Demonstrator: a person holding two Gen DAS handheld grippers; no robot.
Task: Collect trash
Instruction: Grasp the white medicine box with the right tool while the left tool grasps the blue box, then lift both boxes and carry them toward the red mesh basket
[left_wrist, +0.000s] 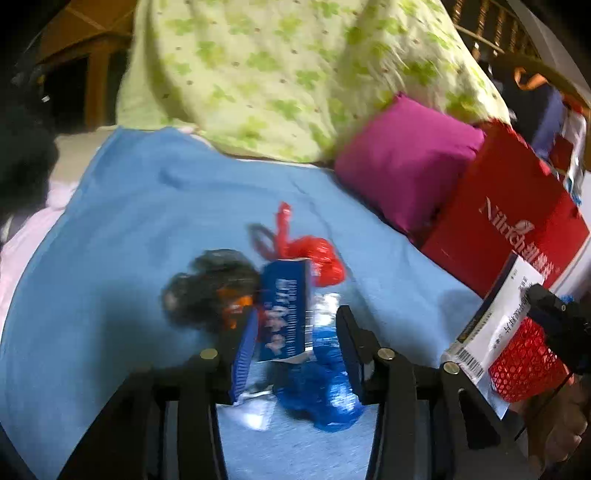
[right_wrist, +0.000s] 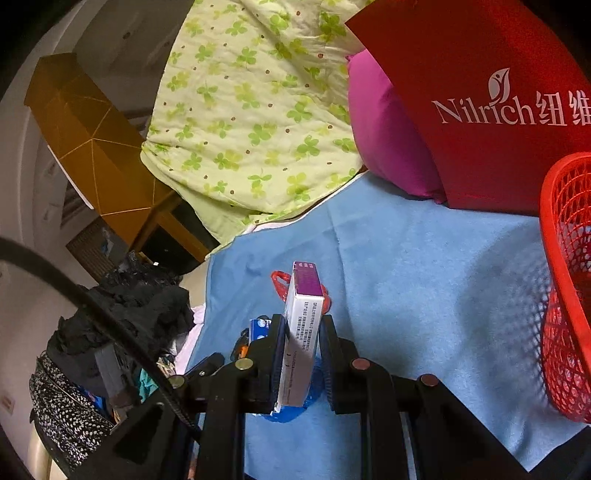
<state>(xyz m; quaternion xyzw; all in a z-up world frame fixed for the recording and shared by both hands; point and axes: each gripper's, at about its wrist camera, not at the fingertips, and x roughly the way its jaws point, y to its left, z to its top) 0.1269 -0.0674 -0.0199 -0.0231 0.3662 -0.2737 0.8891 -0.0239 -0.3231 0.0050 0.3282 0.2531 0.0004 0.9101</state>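
My left gripper (left_wrist: 295, 343) is shut on an upright blue box (left_wrist: 284, 310) just above the blue blanket (left_wrist: 147, 221). Crumpled blue plastic (left_wrist: 325, 391) lies under its fingers, a black bag (left_wrist: 210, 284) sits to its left, and a red plastic bag (left_wrist: 310, 254) lies beyond. My right gripper (right_wrist: 303, 332) is shut on a white box with a purple end (right_wrist: 301, 332). The left wrist view shows that white box (left_wrist: 491, 321) held over a red mesh basket (left_wrist: 524, 365). The same basket (right_wrist: 569, 295) stands at the right edge of the right wrist view.
A red paper bag (right_wrist: 480, 110) and a magenta pillow (right_wrist: 388, 140) lean at the back right. A green clover quilt (right_wrist: 251, 122) is heaped behind the blanket. A wooden bedside unit (right_wrist: 92, 147) and a pile of dark clothes (right_wrist: 129, 306) are off the bed's left side.
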